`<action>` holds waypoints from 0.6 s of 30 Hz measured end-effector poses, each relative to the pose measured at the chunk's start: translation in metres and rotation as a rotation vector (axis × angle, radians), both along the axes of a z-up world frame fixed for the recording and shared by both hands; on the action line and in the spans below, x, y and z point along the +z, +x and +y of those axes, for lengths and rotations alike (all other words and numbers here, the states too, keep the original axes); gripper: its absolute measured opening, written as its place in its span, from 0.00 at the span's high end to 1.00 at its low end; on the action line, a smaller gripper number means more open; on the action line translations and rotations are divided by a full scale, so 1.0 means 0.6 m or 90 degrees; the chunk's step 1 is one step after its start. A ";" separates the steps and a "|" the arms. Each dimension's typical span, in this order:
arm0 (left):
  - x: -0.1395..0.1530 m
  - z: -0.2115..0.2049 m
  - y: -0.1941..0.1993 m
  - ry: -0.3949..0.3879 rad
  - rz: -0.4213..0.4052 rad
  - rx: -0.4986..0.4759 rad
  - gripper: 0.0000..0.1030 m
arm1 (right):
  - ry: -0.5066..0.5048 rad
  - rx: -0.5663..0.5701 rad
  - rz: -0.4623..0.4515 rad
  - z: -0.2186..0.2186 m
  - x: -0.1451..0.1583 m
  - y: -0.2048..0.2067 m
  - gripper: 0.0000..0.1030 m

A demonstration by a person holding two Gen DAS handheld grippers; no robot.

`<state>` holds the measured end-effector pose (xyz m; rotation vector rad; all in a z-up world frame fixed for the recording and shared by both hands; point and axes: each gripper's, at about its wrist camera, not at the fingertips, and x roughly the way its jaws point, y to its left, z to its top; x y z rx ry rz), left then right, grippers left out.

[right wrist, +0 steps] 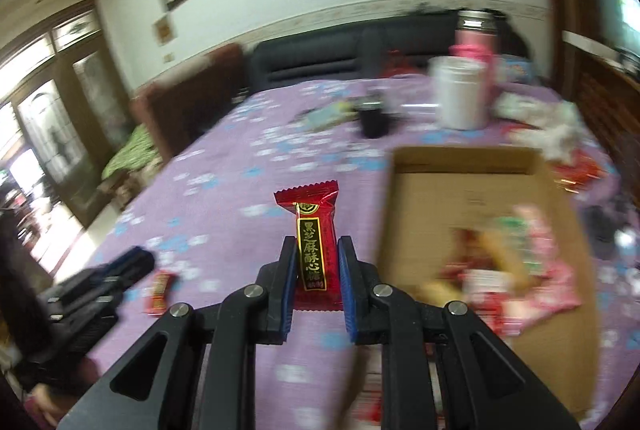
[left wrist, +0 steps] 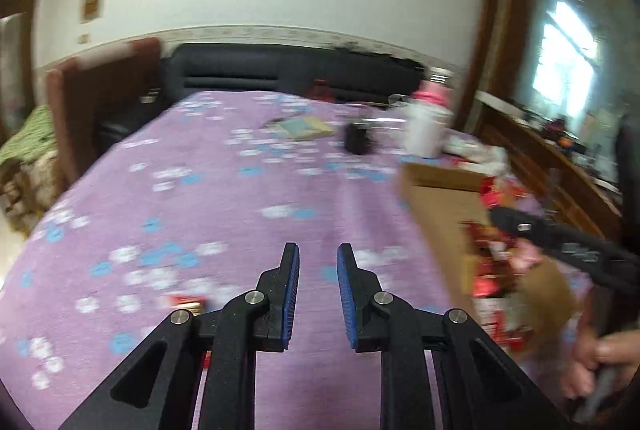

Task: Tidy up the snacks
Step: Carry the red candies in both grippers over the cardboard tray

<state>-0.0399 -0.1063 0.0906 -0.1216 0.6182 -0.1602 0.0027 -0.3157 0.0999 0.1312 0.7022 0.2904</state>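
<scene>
My right gripper [right wrist: 318, 262] is shut on a red candy packet [right wrist: 314, 230] with gold lettering, held upright above the purple cloth, left of the cardboard box [right wrist: 472, 182]. The box holds several red and pink snack packets [right wrist: 520, 258]. My left gripper [left wrist: 318, 270] is open and empty above the purple cloth. A red packet [left wrist: 188, 302] lies on the cloth just left of its left finger; it also shows in the right wrist view [right wrist: 160, 292]. The box [left wrist: 440, 206] lies to the right in the left wrist view, with the right gripper [left wrist: 560, 242] over it.
A white jar [right wrist: 460, 94], a pink bottle [right wrist: 476, 38], a small black cup [right wrist: 374, 120] and a flat booklet [left wrist: 300, 126] stand at the far side. Crumpled wrappers [right wrist: 552, 134] lie beyond the box. A brown chair [left wrist: 100, 98] stands at the left.
</scene>
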 end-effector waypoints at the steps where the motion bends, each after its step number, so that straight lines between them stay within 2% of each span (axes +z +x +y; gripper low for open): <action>1: 0.004 -0.029 0.007 -0.015 0.005 -0.036 0.81 | 0.001 -0.032 0.003 -0.029 -0.007 0.004 0.82; 5: 0.001 -0.120 0.034 -0.073 0.043 -0.156 0.82 | 0.005 -0.106 0.019 -0.098 -0.016 0.021 0.82; 9: -0.020 -0.210 0.054 -0.081 0.081 -0.236 0.82 | 0.000 -0.147 0.040 -0.137 -0.028 0.029 0.82; 12: -0.038 -0.244 0.061 -0.066 0.097 -0.251 0.82 | 0.021 -0.145 0.070 -0.150 -0.043 0.036 0.82; 15: -0.042 -0.256 0.069 -0.063 0.111 -0.250 0.82 | 0.011 -0.138 0.096 -0.147 -0.061 0.043 0.82; 18: -0.029 -0.229 0.056 -0.053 0.090 -0.229 0.82 | 0.024 -0.123 0.109 -0.141 -0.068 0.046 0.82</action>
